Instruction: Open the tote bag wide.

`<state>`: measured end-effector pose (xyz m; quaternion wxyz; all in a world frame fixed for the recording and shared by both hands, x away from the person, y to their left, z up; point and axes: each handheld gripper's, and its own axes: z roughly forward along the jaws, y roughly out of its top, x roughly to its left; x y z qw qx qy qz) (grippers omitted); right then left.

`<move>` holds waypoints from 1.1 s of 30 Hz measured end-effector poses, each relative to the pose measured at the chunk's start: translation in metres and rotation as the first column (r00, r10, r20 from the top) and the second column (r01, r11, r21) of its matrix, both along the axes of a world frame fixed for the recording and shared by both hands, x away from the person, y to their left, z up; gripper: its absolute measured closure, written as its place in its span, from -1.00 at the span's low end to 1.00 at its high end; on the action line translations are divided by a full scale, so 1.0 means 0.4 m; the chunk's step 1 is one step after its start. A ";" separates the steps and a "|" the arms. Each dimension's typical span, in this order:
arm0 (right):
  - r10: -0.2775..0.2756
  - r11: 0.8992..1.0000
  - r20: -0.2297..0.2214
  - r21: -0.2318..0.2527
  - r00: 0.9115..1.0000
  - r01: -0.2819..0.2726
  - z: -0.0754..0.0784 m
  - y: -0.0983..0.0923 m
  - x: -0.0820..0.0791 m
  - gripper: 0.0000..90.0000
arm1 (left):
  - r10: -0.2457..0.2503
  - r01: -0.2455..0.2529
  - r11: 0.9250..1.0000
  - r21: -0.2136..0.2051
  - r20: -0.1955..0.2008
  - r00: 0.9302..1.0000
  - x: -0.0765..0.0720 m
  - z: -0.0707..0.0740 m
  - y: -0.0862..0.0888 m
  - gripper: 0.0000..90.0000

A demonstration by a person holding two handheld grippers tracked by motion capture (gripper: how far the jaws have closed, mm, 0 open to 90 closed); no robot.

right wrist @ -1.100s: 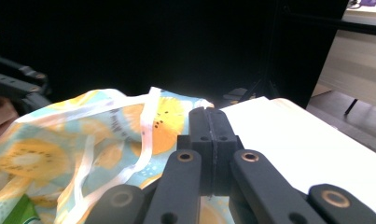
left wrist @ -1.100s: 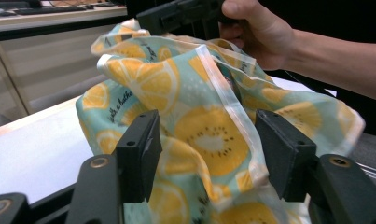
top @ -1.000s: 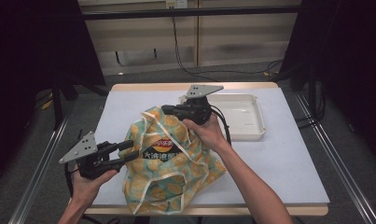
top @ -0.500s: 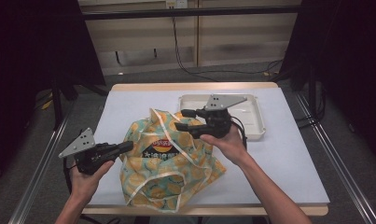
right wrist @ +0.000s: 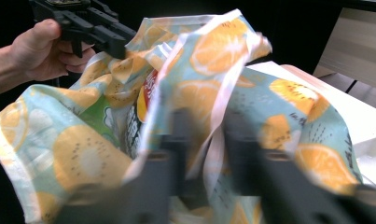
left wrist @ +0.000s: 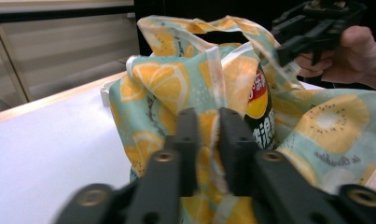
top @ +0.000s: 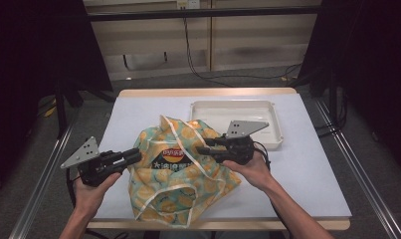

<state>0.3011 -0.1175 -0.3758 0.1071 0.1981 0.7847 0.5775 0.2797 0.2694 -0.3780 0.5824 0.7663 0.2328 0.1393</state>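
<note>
Chip bag (top: 172, 158) mostly hidden inside fruit-print bag (top: 198, 184); right gripper view blurred.

One fruit-print bag (top: 180, 184), one chip packet (top: 170, 154) inside, one white tray (top: 238, 112), two claws.

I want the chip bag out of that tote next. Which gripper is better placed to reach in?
Probably the right gripper: it sits at the bag's open mouth beside the chip bag, while the left gripper grips the outer left edge.

Your left gripper (top: 131, 157) and right gripper (top: 204, 148) are black, each with a grey three-cornered plate behind its jaws. Brass-coloured screws sit at the jaw bases. Your forearms are bare, without sleeves.
</note>
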 end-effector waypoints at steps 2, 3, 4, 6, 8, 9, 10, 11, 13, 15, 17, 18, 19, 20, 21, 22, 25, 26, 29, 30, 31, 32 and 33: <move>0.005 1.000 -0.003 0.007 1.000 -0.005 0.003 -0.001 0.009 0.98 | -0.002 0.002 1.000 0.004 0.010 1.000 0.000 0.004 -0.008 0.32; 0.000 1.000 0.004 0.015 1.000 0.000 0.012 -0.002 0.017 1.00 | -0.001 0.001 1.000 0.005 0.010 1.000 0.000 0.006 -0.012 0.06; 0.000 1.000 0.004 0.015 1.000 0.000 0.012 -0.002 0.017 1.00 | -0.009 0.009 1.000 0.004 0.011 1.000 0.000 0.008 -0.017 0.06; -0.004 1.000 0.012 0.031 1.000 0.004 0.028 -0.003 0.027 1.00 | -0.007 0.007 1.000 0.009 0.015 1.000 0.002 0.010 -0.029 0.00; -0.016 0.999 0.021 0.050 1.000 0.015 0.047 -0.002 0.040 1.00 | -0.004 0.003 0.999 0.036 0.018 1.000 0.012 0.011 -0.041 -0.08; -0.022 0.998 0.028 0.057 0.999 0.020 0.057 -0.002 0.048 1.00 | -0.009 0.008 0.999 0.041 0.014 1.000 0.017 0.011 -0.046 -0.12; -0.029 0.998 0.029 0.063 0.999 0.027 0.066 -0.002 0.055 1.00 | -0.006 0.006 0.999 0.037 0.007 1.000 0.022 0.010 -0.051 -0.12; -0.035 0.997 0.030 0.070 0.999 0.032 0.074 -0.001 0.063 1.00 | -0.015 0.015 0.999 0.042 0.008 1.000 0.027 0.009 -0.054 -0.08; -0.045 0.996 0.033 0.082 0.998 0.042 0.086 0.000 0.079 1.00 | -0.032 0.031 0.998 0.060 0.006 0.999 0.029 0.007 -0.059 0.39; -0.052 0.995 0.028 0.090 0.998 0.049 0.093 0.001 0.095 0.99 | -0.047 0.046 0.997 0.063 0.007 0.999 0.029 0.010 -0.056 0.85; -0.059 0.994 0.025 0.090 0.998 0.056 0.096 0.000 0.110 0.99 | -0.030 0.030 0.998 0.049 0.002 1.000 0.030 0.019 -0.047 1.00; -0.064 0.994 0.024 0.090 0.998 0.061 0.096 0.000 0.117 0.99 | -0.021 0.021 0.999 0.033 -0.001 1.000 0.032 0.024 -0.040 1.00; -0.075 0.993 0.021 0.089 0.997 0.073 0.097 -0.001 0.131 0.98 | -0.024 0.024 1.000 0.014 0.001 1.000 0.038 0.029 -0.031 1.00; -0.083 0.993 0.020 0.089 0.996 0.081 0.096 -0.001 0.138 0.98 | -0.010 0.010 1.000 -0.002 0.002 1.000 0.042 0.035 -0.023 1.00; -0.083 0.993 0.020 0.089 0.996 0.081 0.096 -0.001 0.138 0.98 | -0.005 0.005 1.000 -0.017 0.001 1.000 0.048 0.041 -0.014 1.00; -0.088 0.992 0.017 0.092 0.996 0.086 0.094 -0.002 0.147 0.98 | 0.003 -0.003 1.000 -0.029 0.003 1.000 0.055 0.045 -0.006 1.00; -0.093 0.992 0.001 0.083 0.996 0.093 0.079 -0.002 0.183 0.98 | 0.040 -0.040 0.999 -0.027 -0.004 0.999 0.083 0.051 0.012 1.00; -0.093 0.992 0.001 0.083 0.996 0.093 0.079 -0.002 0.183 0.98 | 0.040 -0.040 0.999 -0.027 -0.004 0.999 0.083 0.051 0.012 1.00; -0.113 0.991 -0.013 0.071 0.994 0.113 0.057 0.008 0.204 0.94 | 0.069 -0.069 0.997 -0.027 -0.026 0.997 0.109 0.034 0.013 1.00; -0.130 0.990 -0.018 0.057 0.991 0.131 0.043 0.013 0.211 0.91 | 0.068 -0.070 0.996 -0.048 -0.042 0.997 0.116 0.026 0.014 1.00; -0.138 0.989 -0.020 0.051 0.990 0.139 0.033 0.014 0.215 0.87 | 0.072 -0.075 0.995 -0.058 -0.056 0.996 0.126 0.015 0.014 1.00; -0.151 0.987 -0.027 0.045 0.988 0.152 0.021 0.013 0.222 0.87 | 0.084 -0.087 0.995 -0.051 -0.063 0.995 0.133 0.005 0.014 1.00; -0.167 0.985 -0.037 0.046 0.985 0.168 0.010 0.010 0.227 0.86 | 0.091 -0.094 0.995 -0.041 -0.076 0.993 0.140 -0.004 0.016 1.00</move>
